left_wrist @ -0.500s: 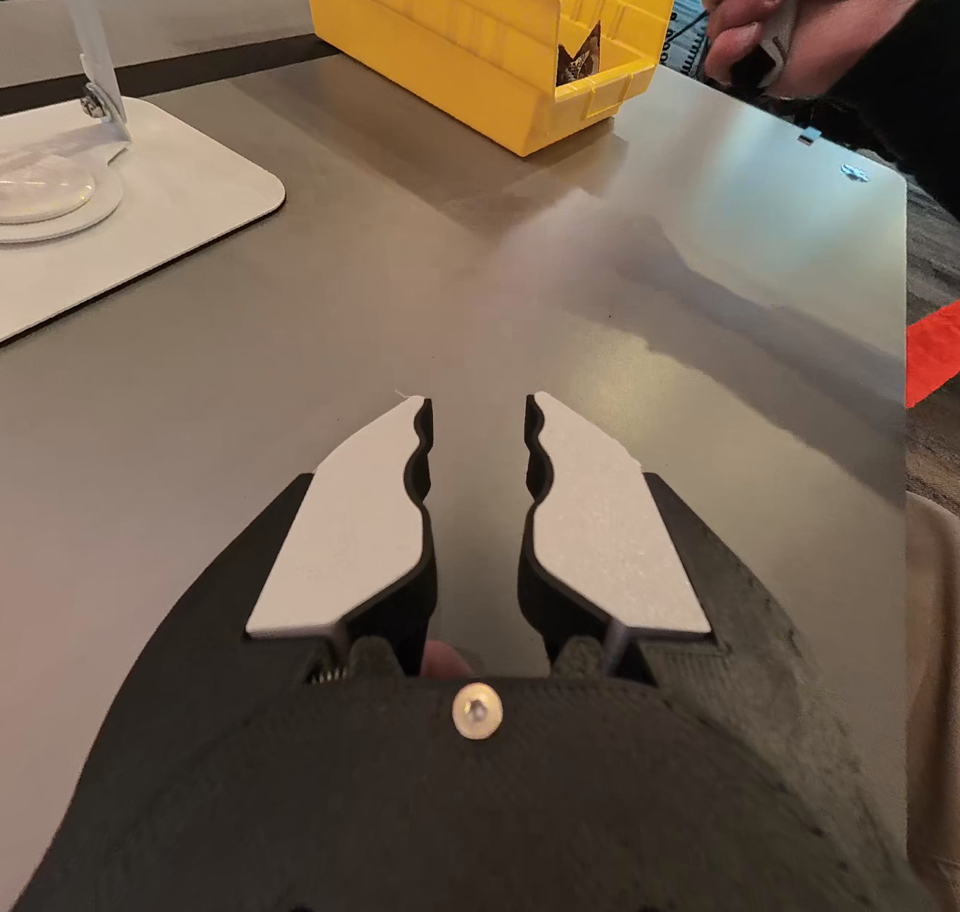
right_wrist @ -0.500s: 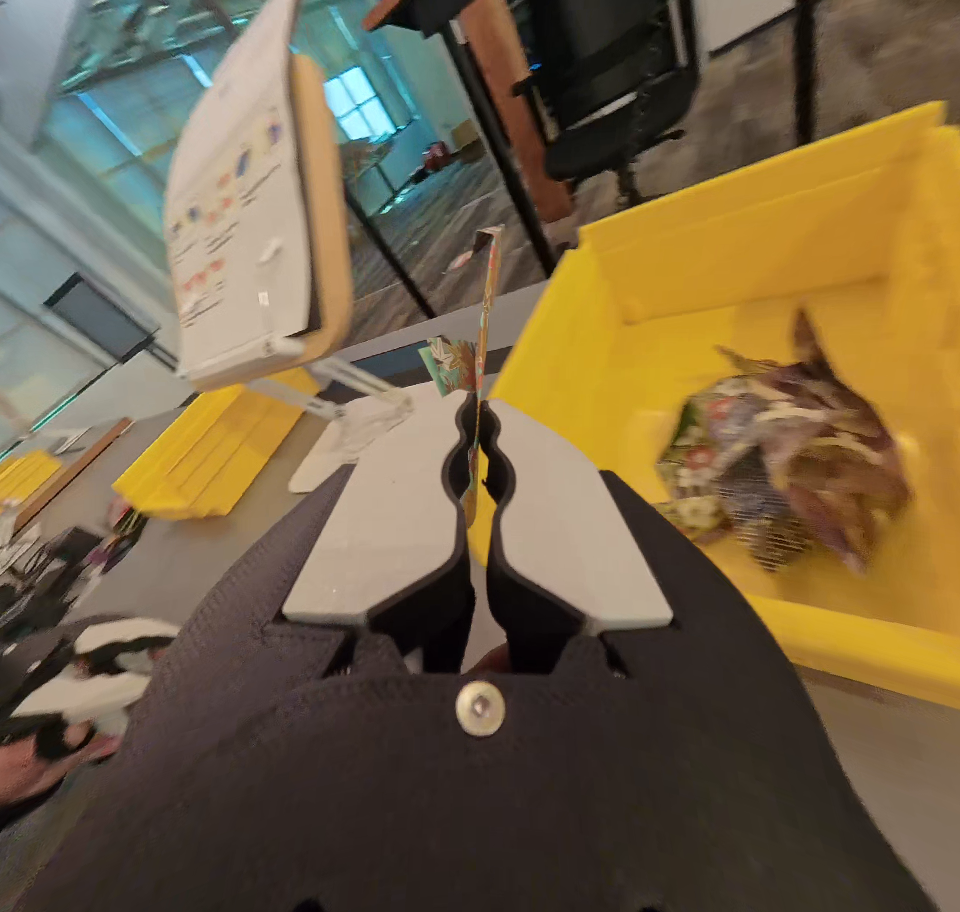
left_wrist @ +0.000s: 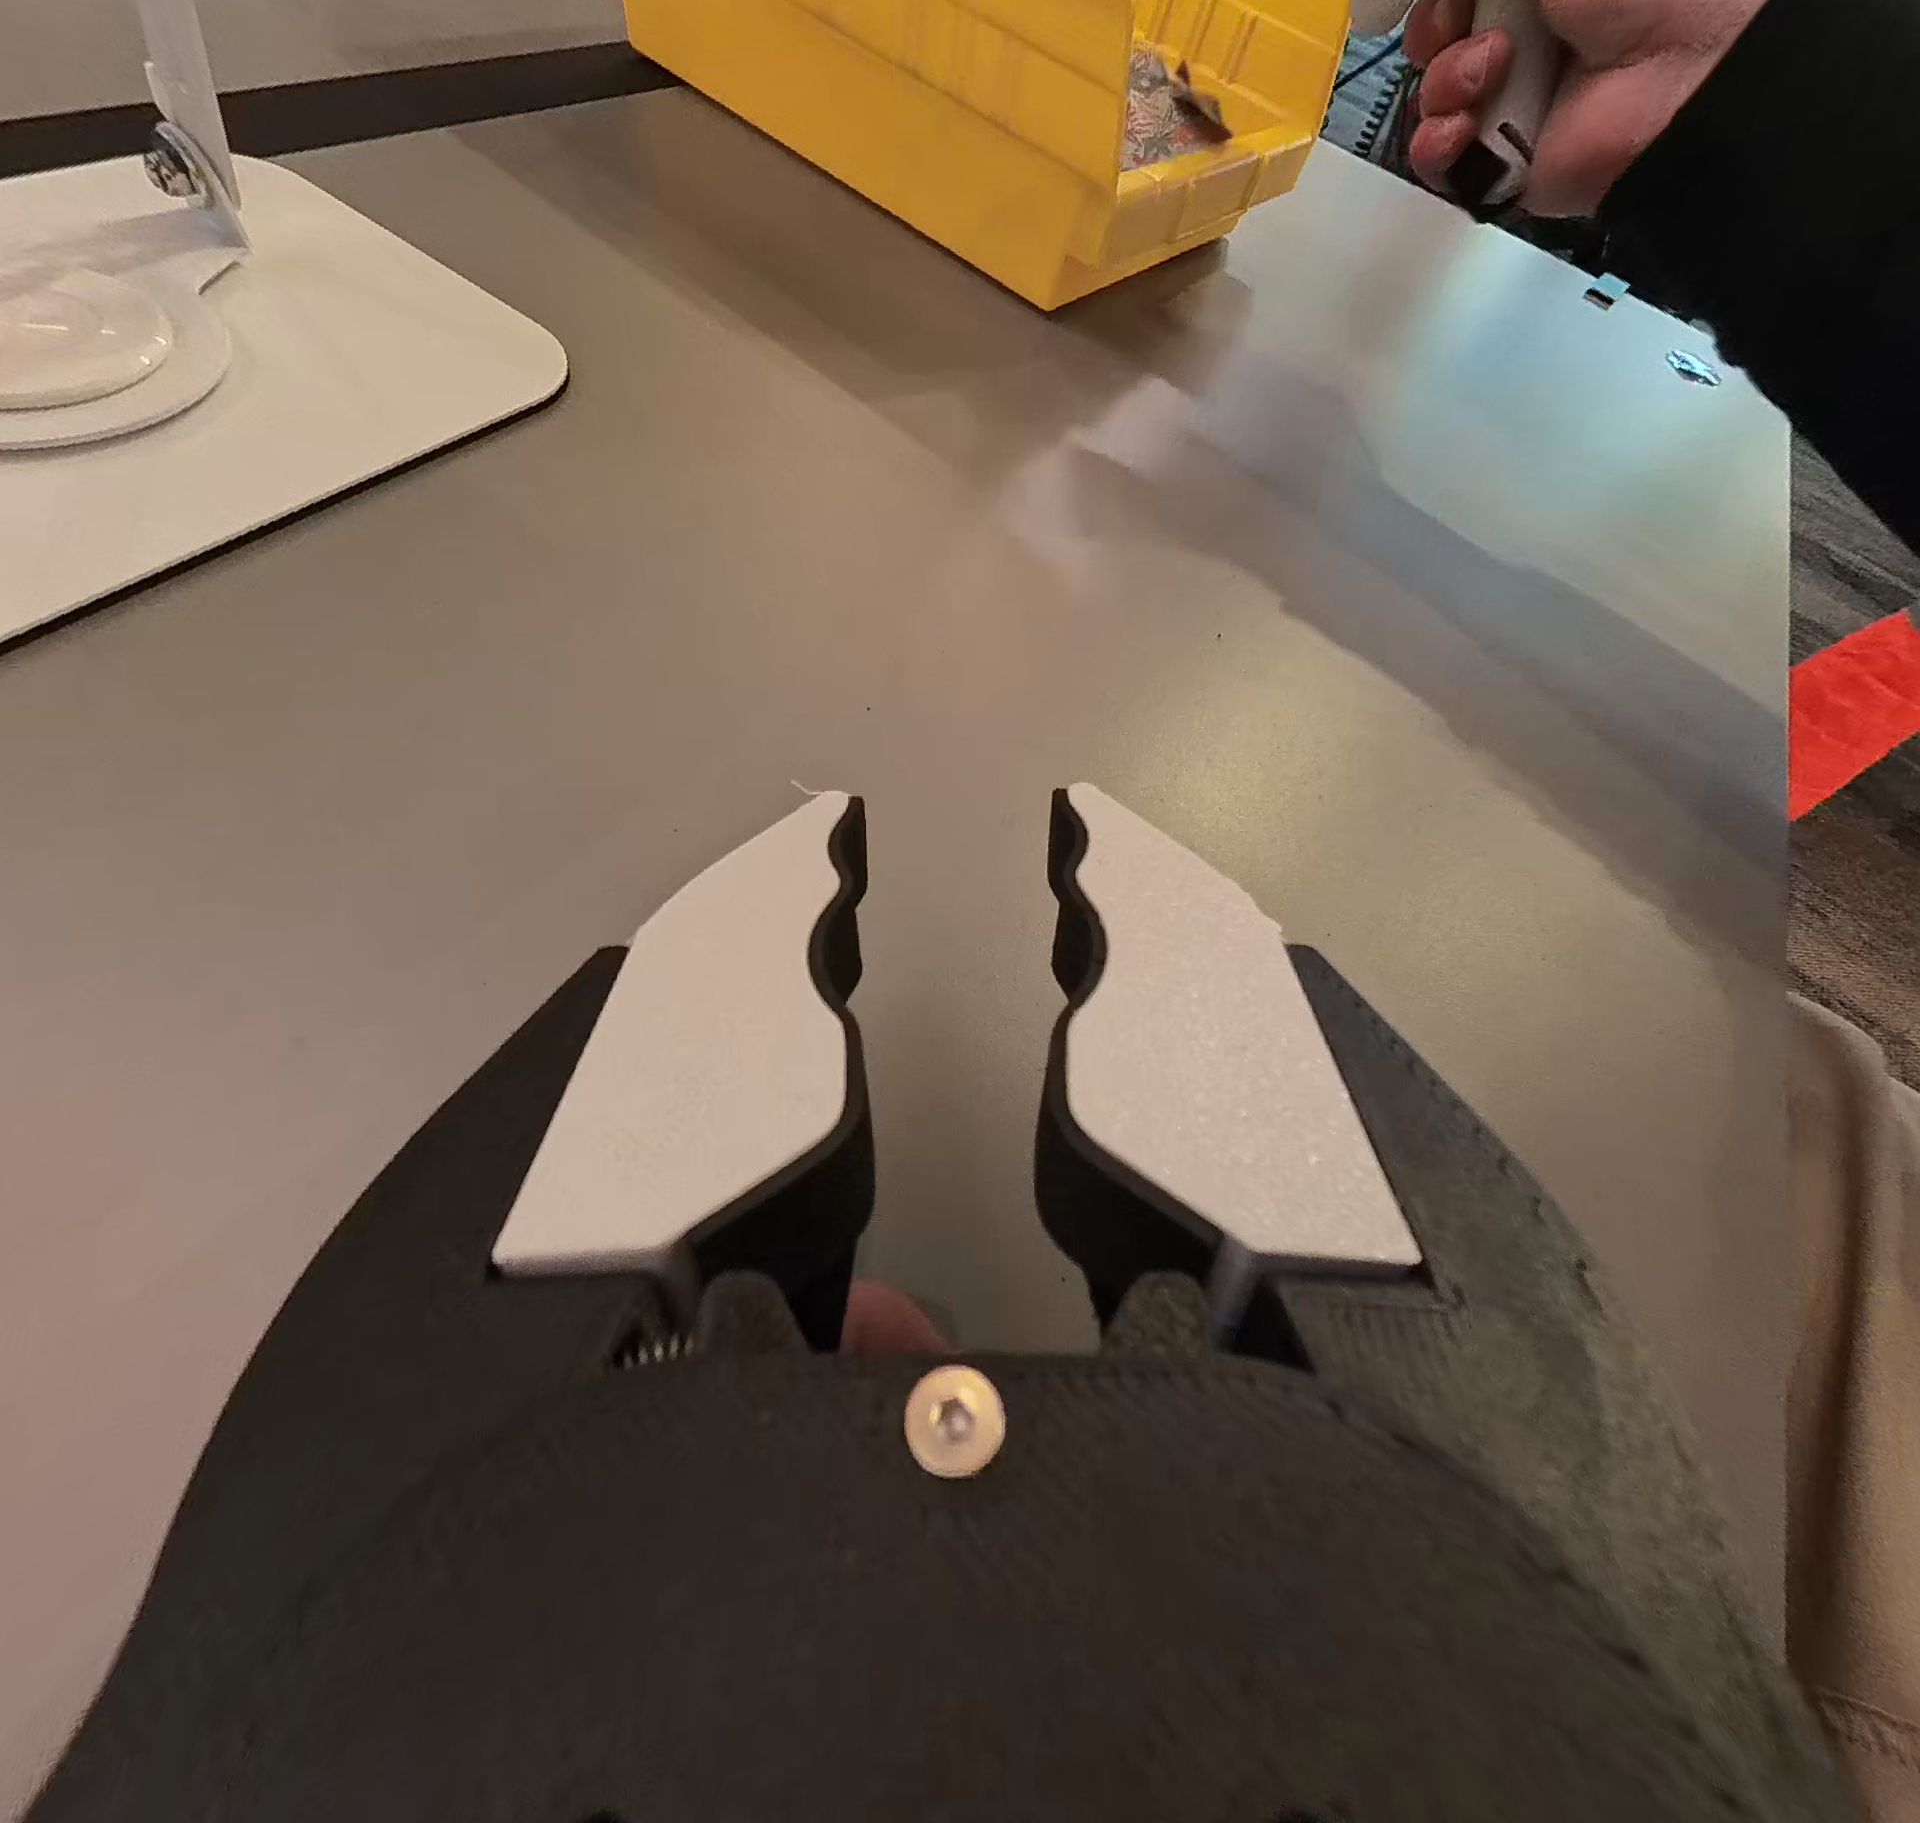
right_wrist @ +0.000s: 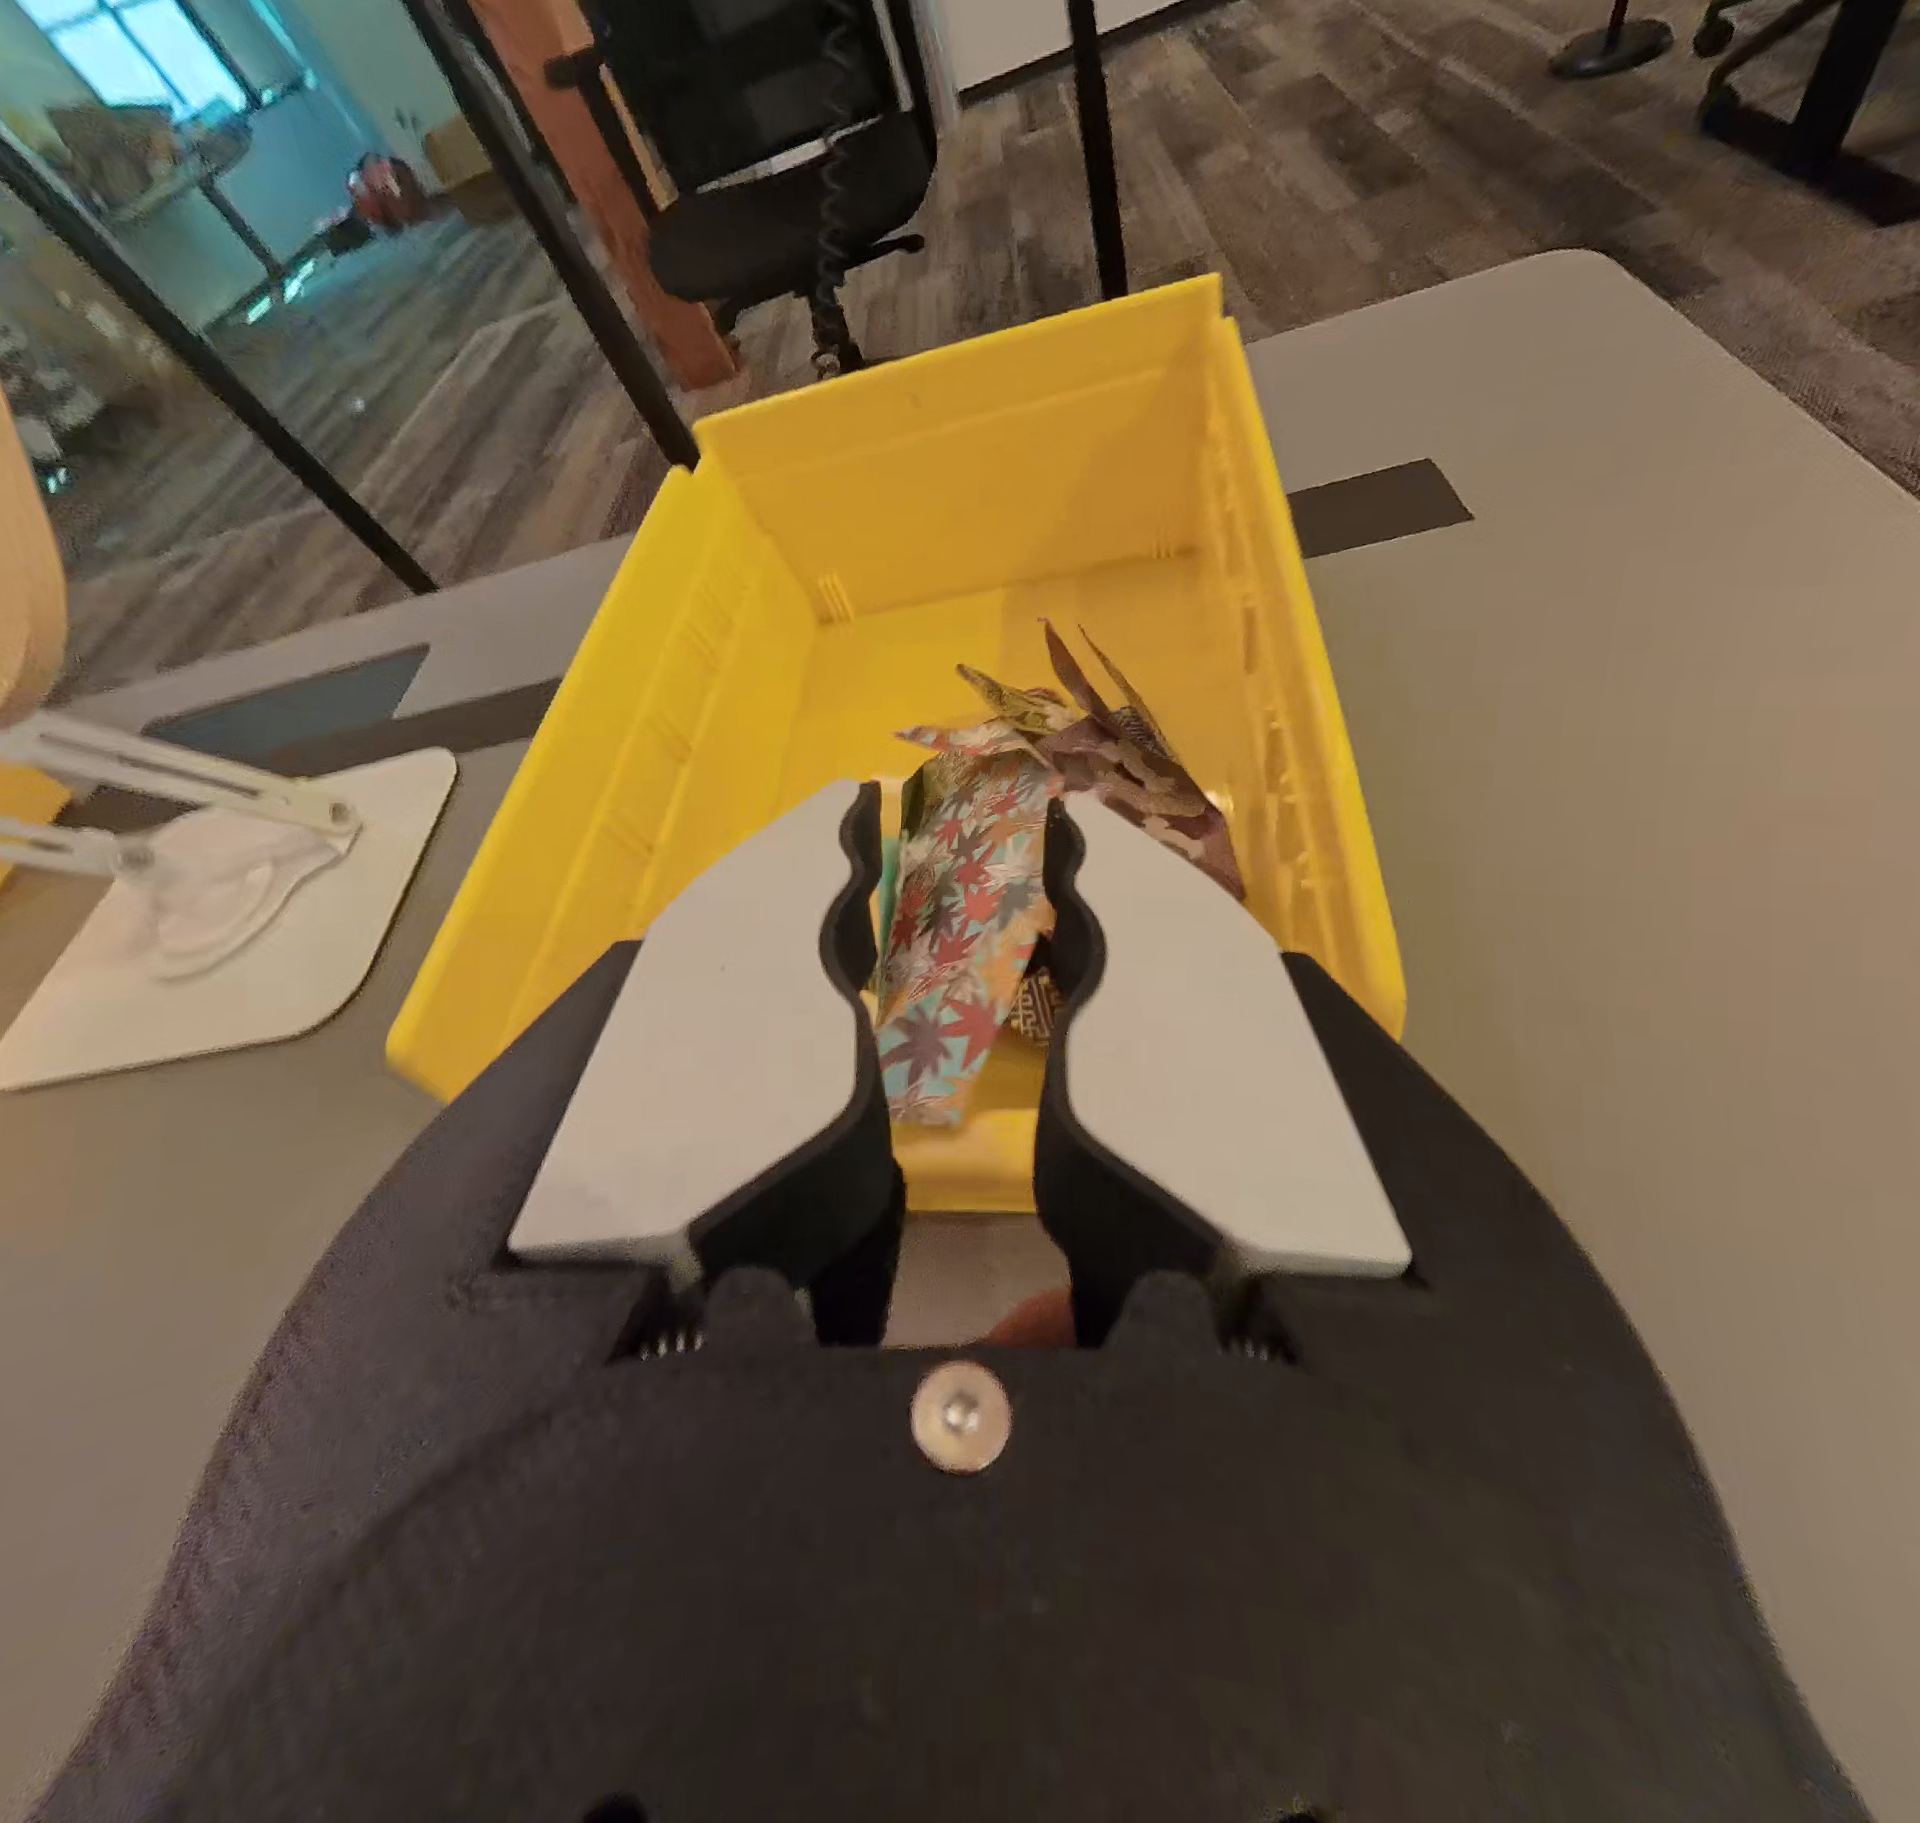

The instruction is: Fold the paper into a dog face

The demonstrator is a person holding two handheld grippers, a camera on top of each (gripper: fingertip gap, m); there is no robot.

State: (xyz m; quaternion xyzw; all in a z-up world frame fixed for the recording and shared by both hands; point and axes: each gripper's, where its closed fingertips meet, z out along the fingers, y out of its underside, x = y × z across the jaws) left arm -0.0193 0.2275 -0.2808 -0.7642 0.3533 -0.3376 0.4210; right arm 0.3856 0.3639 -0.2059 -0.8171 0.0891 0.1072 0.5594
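Our right hand-held gripper (right_wrist: 961,838) hangs over the yellow bin (right_wrist: 665,776), fingers parted and gripping nothing; the leaf-patterned folded paper (right_wrist: 961,942) lies below in the bin among other folded pieces (right_wrist: 1132,765); our left hand-held gripper (left_wrist: 956,817) rests released over the bare grey counter (left_wrist: 623,682); we judge the paper light, thin and easily crushed, best pinched gently at a creased edge.
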